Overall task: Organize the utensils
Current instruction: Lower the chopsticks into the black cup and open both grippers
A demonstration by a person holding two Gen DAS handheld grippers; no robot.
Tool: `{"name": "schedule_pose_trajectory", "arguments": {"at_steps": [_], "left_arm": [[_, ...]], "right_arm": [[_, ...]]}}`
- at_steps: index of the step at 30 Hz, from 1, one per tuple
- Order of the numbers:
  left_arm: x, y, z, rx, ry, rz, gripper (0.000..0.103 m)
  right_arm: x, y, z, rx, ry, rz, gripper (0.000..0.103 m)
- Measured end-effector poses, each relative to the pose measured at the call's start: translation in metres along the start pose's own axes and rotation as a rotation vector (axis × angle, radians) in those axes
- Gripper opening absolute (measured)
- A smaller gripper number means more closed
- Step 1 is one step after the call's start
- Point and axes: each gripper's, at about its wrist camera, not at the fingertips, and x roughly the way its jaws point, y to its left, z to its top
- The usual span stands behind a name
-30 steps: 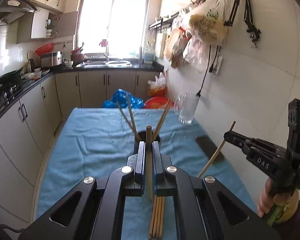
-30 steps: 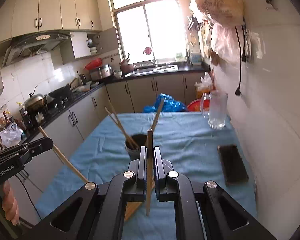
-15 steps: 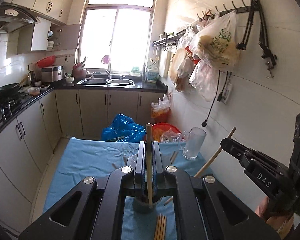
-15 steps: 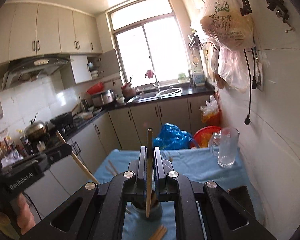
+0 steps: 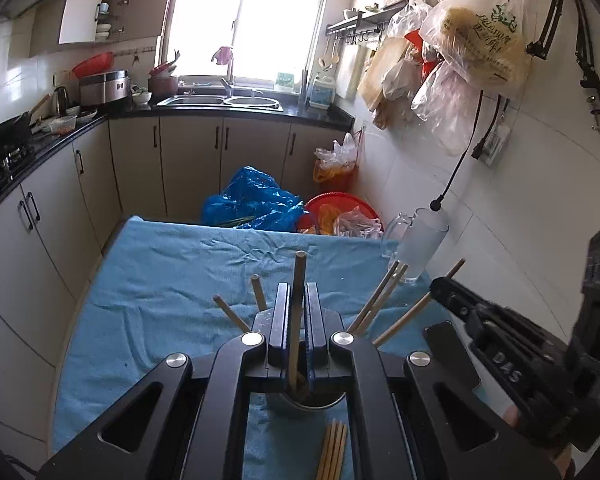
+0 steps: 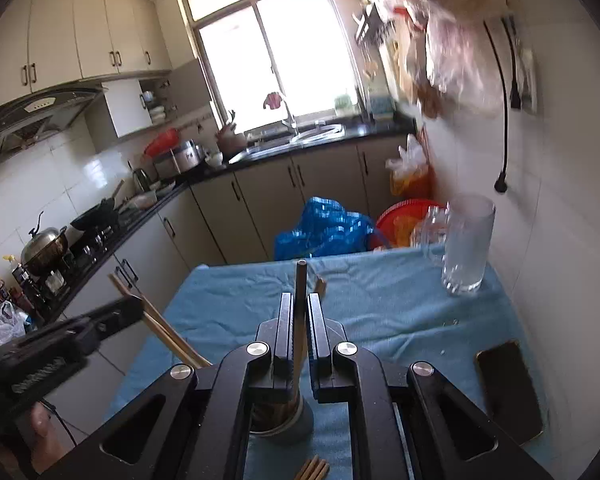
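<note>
left tongs (image 5: 296,316) clamping one chopstick (image 5: 299,280), pointing upright | right tongs (image 6: 300,320) clamping one chopstick (image 6: 300,292), upright | cup (image 5: 312,400) holding four slanting chopsticks

"DAS" on right tool (image 5: 444,292) body; print on hanging bag (image 5: 480,32) illegible.

Both wrist cameras look forward and slightly down, close over the blue-clothed table (image 5: 172,280), sharing the sink counter (image 6: 320,136) beyond.
</note>
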Motion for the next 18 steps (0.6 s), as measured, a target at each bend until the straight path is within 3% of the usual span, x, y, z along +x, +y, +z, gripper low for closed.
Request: {"name": "schedule_pose_trajectory", "arguments": {"at_steps": [3,5,8,12,18], "left_arm": [[-0.008,0.0,0.0,0.015,-0.021,0.0,0.016],[-0.017,-0.002,-0.002,0.02,-0.045,0.003,0.036],[-0.035,-0.003,-0.006,0.038,-0.078,0.011,0.038],[-0.06,-0.001,-0.016,0.053,-0.103,0.008,0.043],[-0.095,0.01,-0.047,0.055,-0.107,0.012,0.05]], "right_arm": [[0.008,-0.008,-0.002,0.026,0.011,0.012,0.007],[0.011,-0.01,-0.002,0.036,0.013,0.012,0.016],[0.007,-0.012,-0.002,0.051,0.003,0.012,0.038],[-0.009,-0.012,-0.004,0.06,-0.009,0.018,0.041],[-0.044,-0.015,-0.02,0.047,-0.001,0.005,0.057]]}}
